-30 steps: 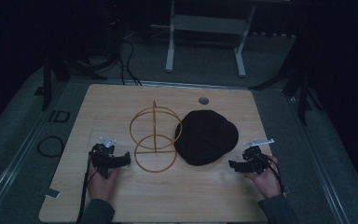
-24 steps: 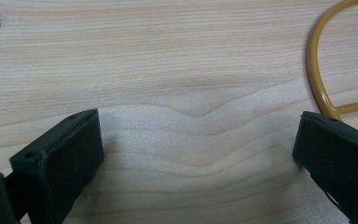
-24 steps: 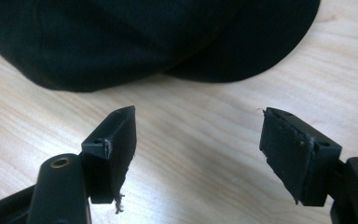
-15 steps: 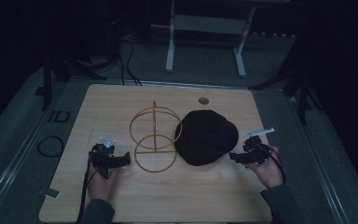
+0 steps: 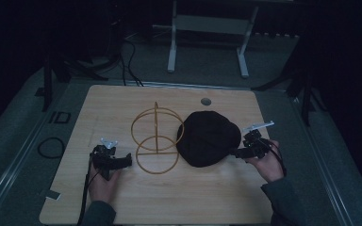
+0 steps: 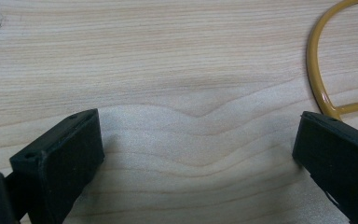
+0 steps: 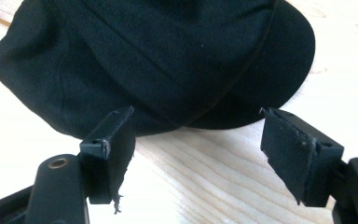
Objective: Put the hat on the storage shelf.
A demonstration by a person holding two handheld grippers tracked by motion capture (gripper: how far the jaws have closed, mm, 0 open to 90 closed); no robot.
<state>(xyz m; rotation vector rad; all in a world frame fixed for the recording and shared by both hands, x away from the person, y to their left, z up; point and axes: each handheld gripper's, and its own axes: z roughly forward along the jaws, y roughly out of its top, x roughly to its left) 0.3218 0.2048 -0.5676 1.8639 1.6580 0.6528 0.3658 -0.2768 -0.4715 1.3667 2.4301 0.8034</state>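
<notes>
A black cap [image 5: 207, 136] lies flat on the wooden table [image 5: 122, 103], right of centre. Beside it on the left stands a yellow wire stand [image 5: 156, 136] made of rings, one upright and one flat on the table. My right gripper [image 5: 234, 153] is at the cap's right edge, pointing left at it. In the right gripper view the gripper [image 7: 196, 116] is open, and the cap's [image 7: 158, 51] brim lies just beyond its tips. My left gripper [image 5: 125, 161] rests near the stand's base ring. In the left gripper view it [image 6: 196, 149] is open over bare wood, the yellow ring [image 6: 314, 70] at right.
A small grey round disc [image 5: 206, 101] sits near the table's far edge. A black cable loop [image 5: 52, 147] lies on the floor at left. A white metal frame [image 5: 207, 28] stands behind the table. Bare wood stretches along the near edge between my hands.
My right gripper has moved away from the near edge and a little left, up to the cap's right side. The left gripper, the cap and the stand have stayed put.
</notes>
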